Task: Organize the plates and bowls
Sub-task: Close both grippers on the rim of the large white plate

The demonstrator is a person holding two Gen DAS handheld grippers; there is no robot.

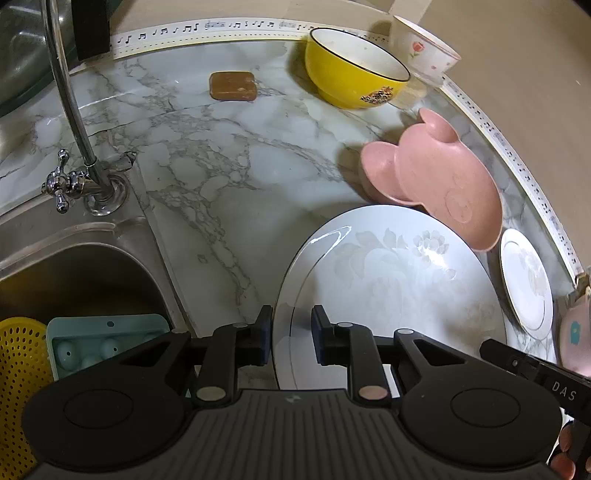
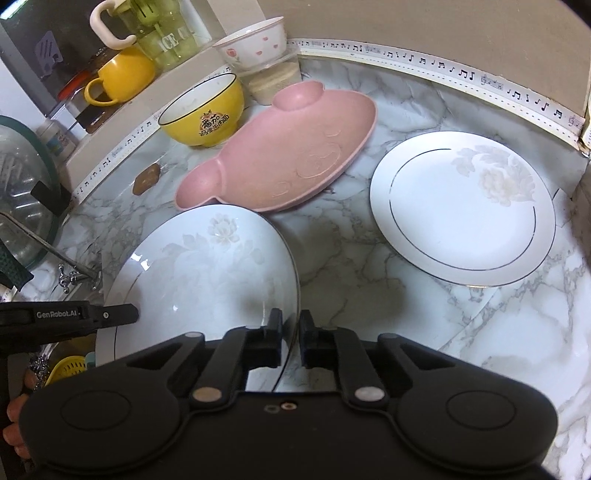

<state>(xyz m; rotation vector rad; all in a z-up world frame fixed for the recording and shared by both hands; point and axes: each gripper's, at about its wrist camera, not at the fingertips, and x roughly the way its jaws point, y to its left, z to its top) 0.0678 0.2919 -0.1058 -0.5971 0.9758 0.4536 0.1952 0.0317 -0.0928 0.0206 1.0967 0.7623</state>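
Large floral plate (image 1: 388, 280) on marble counter (image 1: 221, 155) beside pink dish (image 2: 280, 158), rim straddled by left gripper (image 1: 291, 339) and right gripper (image 2: 291, 341) — both unclenched, gaps visible. Sink (image 1: 74, 266) and tap (image 1: 70, 110) only in left view — "ICE" jar (image 2: 166, 33), "GenRobot.AI" lettering (image 2: 57, 314) only in right.
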